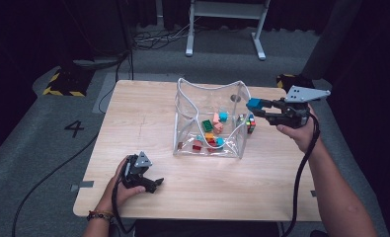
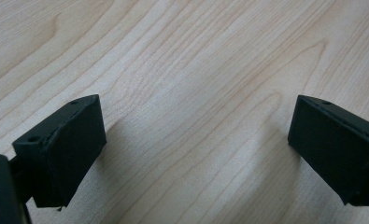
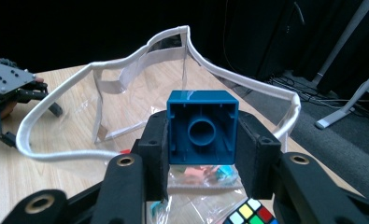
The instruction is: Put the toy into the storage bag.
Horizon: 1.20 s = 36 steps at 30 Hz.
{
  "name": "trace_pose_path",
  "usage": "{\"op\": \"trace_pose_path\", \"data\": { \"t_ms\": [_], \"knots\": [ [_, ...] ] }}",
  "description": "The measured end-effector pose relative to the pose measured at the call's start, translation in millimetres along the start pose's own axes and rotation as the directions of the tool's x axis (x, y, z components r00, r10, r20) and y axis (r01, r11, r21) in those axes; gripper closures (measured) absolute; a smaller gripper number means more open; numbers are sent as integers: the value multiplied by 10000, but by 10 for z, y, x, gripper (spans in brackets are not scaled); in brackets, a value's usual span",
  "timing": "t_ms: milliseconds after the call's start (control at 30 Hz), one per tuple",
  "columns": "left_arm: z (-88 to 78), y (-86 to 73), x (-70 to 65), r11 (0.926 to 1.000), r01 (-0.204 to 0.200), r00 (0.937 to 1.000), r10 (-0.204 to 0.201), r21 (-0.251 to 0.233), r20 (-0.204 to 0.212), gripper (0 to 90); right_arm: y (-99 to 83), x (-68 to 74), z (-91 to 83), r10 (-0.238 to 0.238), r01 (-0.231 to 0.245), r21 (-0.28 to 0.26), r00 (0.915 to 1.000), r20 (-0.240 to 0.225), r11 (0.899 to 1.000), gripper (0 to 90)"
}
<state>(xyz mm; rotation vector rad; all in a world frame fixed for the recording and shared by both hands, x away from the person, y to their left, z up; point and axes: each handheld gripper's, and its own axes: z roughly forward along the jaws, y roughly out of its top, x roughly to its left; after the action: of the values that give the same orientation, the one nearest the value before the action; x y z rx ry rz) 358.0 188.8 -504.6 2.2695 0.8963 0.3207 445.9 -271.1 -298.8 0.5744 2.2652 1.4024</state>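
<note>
Right tool (image 1: 255, 107) held level above clear bag's (image 1: 210, 89) right rim, clamped on blue block (image 3: 202, 127). Left tool (image 1: 150, 185) resting low on surface (image 1: 143, 118), jaws spread, empty. Floor marked "4" (image 1: 74, 128).

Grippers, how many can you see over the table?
2. The left gripper rests open on the table near the front edge. The right gripper holds a blue block beside the clear bag.
</note>
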Motion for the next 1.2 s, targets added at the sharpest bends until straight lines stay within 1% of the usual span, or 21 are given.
{"op": "trace_pose_path", "data": {
  "t_ms": [133, 333, 600, 667, 700, 733, 767, 833, 867, 900, 933, 1000, 1200],
  "knots": [
    [0, 0, 0, 10000, -3, 10000, 3, 1, 0, 43, 71, -18, 64, -24, 24, 71, 10000, -6, 10000, 595],
    [0, 0, 0, 10000, -3, 10000, 3, 1, -2, 43, 207, -34, 158, -255, 254, 205, 9997, 31, 9995, 595],
    [0, 1, 2, 10000, -28, 10000, 28, 8, -7, 43, 299, -92, 309, -320, 314, 542, 9994, 92, 9980, 595],
    [1, 1, -4, 10000, 86, 10000, -86, 38, 39, 41, 317, -97, 351, -213, 212, 568, 9998, 15, 9982, 595],
    [6, 0, -7, 9999, 132, 9998, -133, 36, 126, 40, 326, -100, 377, -210, 210, 629, 9998, -8, 9978, 595],
    [1, 1, -3, 10000, 78, 10000, -78, 39, 39, 40, 333, -103, 405, -203, 205, 691, 9998, -43, 9974, 595],
    [5, 0, -6, 9999, 126, 9999, -126, 36, 110, 40, 339, -109, 437, -222, 229, 731, 9997, -104, 9971, 595],
    [2, 2, -2, 10000, 59, 10000, -60, 28, 33, 40, 345, -109, 465, -226, 234, 809, 9997, -104, 9964, 595],
    [2, 1, -4, 10000, 90, 10000, -90, 39, 42, 40, 359, -117, 533, -242, 261, 967, 9995, -208, 9950, 595],
    [1, 2, -2, 10000, 51, 10000, -51, 47, 46, 40, 362, -120, 556, -275, 298, 985, 9993, -249, 9947, 595],
    [5, 0, -6, 9999, 123, 9999, -123, 37, 112, 40, 367, -119, 584, -304, 329, 1046, 9992, -258, 9940, 595],
    [1, 1, -4, 10000, 83, 10000, -83, 38, 40, 40, 373, -119, 640, -349, 380, 1171, 9990, -277, 9924, 595],
    [3, 1, -4, 10000, 92, 9999, -92, 31, 55, 40, 374, -133, 803, -339, 395, 1548, 9987, -389, 9872, 595]
  ]
}}
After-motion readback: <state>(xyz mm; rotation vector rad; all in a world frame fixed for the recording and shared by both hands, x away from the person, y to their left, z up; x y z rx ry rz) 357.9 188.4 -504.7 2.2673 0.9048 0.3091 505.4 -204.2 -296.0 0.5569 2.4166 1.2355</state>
